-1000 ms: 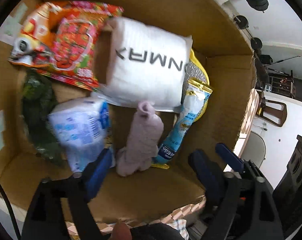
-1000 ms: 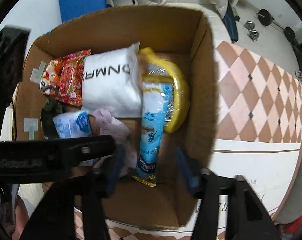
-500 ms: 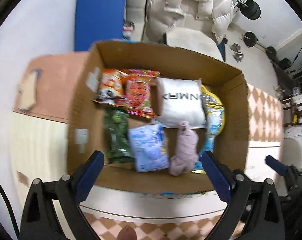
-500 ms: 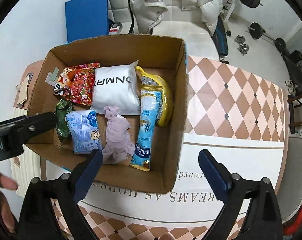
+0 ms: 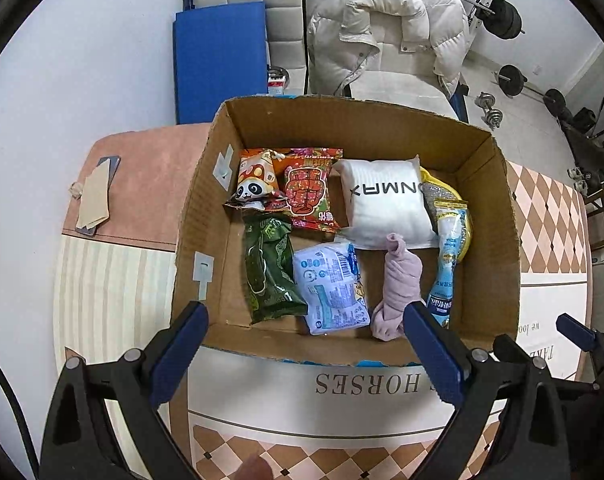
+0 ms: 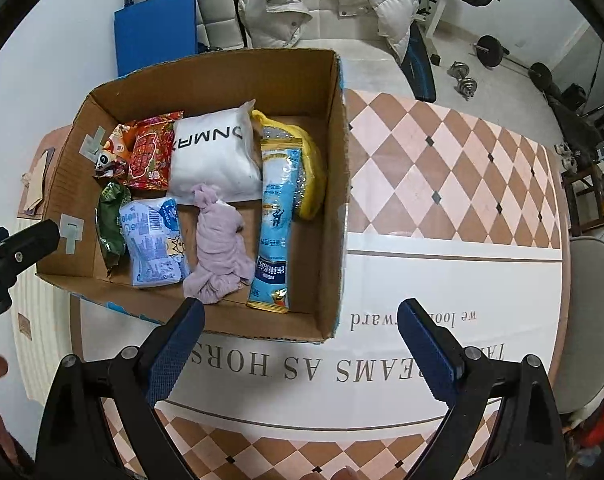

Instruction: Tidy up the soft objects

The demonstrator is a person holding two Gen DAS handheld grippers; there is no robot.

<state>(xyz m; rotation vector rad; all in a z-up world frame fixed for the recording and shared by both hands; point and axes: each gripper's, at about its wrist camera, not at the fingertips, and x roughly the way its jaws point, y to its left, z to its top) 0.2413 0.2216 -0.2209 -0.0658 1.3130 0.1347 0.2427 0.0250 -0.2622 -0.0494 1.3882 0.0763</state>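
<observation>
An open cardboard box [image 5: 498, 216] [image 6: 338, 184] stands on the table. Inside lie a white pillow pack [image 5: 386, 204] [image 6: 213, 156], a red snack bag [image 5: 308, 190] [image 6: 149, 156], a green bag [image 5: 269, 272] [image 6: 109, 220], a pale blue tissue pack [image 5: 332, 288] [image 6: 153, 240], a rolled pink cloth [image 5: 398, 288] [image 6: 217, 244], a long blue sachet [image 5: 448, 256] [image 6: 275, 224] and a yellow item [image 6: 312, 164]. My left gripper [image 5: 306, 356] is open and empty, above the box's near edge. My right gripper [image 6: 302, 348] is open and empty, near the box's front right corner.
The table has a checkered cloth [image 6: 442, 160] with lettering. A phone and paper [image 5: 95, 196] lie at the left on a pink mat. A white jacket on a chair [image 5: 386, 36], a blue mat [image 5: 219, 56] and weights [image 5: 510, 76] stand behind.
Both grippers have pulled up and back out of the box and opened wide. The pink cloth and blue sachet now lie in the box.
</observation>
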